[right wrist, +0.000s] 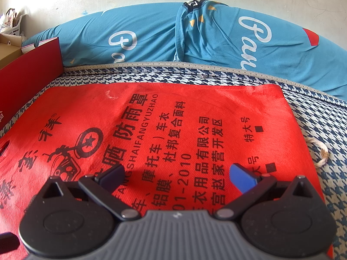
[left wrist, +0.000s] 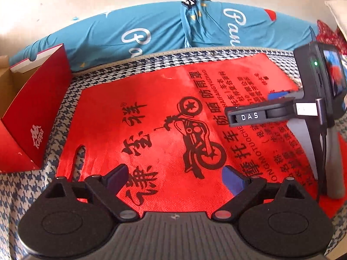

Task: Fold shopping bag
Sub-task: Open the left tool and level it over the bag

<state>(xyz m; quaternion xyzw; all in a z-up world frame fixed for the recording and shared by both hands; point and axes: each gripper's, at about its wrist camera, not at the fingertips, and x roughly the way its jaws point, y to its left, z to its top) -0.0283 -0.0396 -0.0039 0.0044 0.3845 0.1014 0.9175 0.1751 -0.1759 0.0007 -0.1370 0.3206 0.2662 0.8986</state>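
Now hovering over red shopping bag (left wrist: 164, 117), lying spread flat on houndstooth mat (right wrist: 314, 112), long axis running left-right, handle cutout (left wrist: 77, 162) at left end. My left gripper (left wrist: 173, 179) nearer that end, right gripper (right wrist: 176, 175) nearer right edge. Both jaws gaping wide, gripping nothing.

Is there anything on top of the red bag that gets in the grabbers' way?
Nothing visible does. The bag lies flat and bare on the checked cloth. Both the left gripper and the right gripper hover just above it, jaws open. The red box sits beside the bag, off its left edge.
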